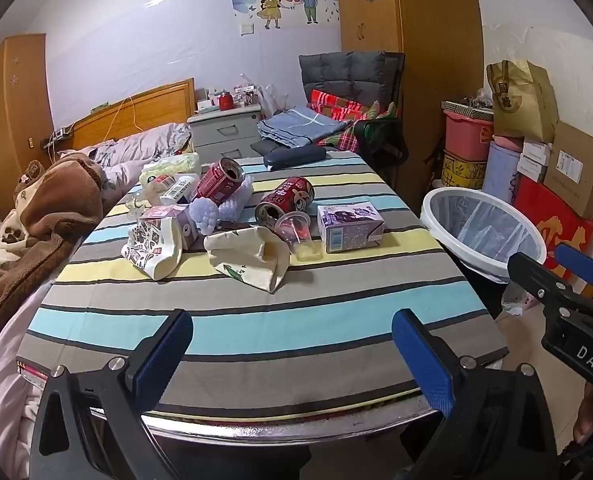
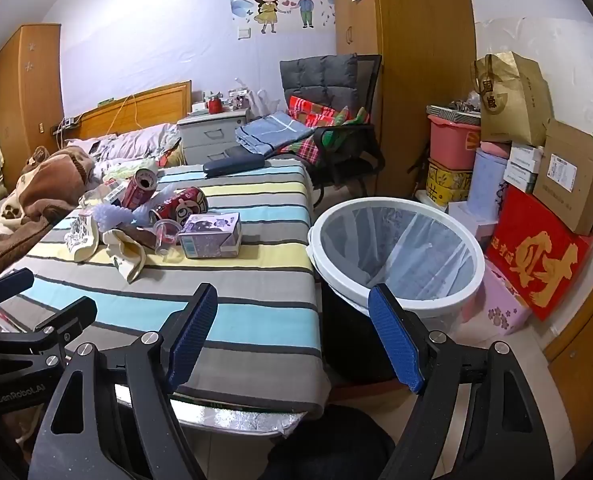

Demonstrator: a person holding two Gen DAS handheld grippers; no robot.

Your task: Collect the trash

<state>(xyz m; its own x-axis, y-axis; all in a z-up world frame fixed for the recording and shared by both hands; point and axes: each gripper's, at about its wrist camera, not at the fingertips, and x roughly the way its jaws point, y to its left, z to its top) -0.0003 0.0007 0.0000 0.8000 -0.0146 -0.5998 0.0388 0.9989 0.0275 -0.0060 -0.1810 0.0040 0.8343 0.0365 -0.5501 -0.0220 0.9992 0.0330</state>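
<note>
While both jaws hang empty at the near edge: I'm lining up my first pick.
Left gripper (image 1: 292, 344): jaws spread wide, nothing between them, aimed across the striped table (image 1: 256, 320) toward the heap.
Right gripper (image 2: 294, 324): jaws spread too, empty, straddling the table's right edge and the bin.
Trash: clustered mid-table, well ahead of both grippers; two red cans, paper bags, a clear cup, and the purple carton (image 1: 350, 228) on the heap's right flank.
Carton axis: it lies flat, long side running left to right across my view, I judge.
Bin (image 2: 396, 256): white-rimmed, lined, just beside the table's right edge.
Nearer arm: right, I reckon; the carton sits ahead-left of it, with the bin right under its jaws.
</note>
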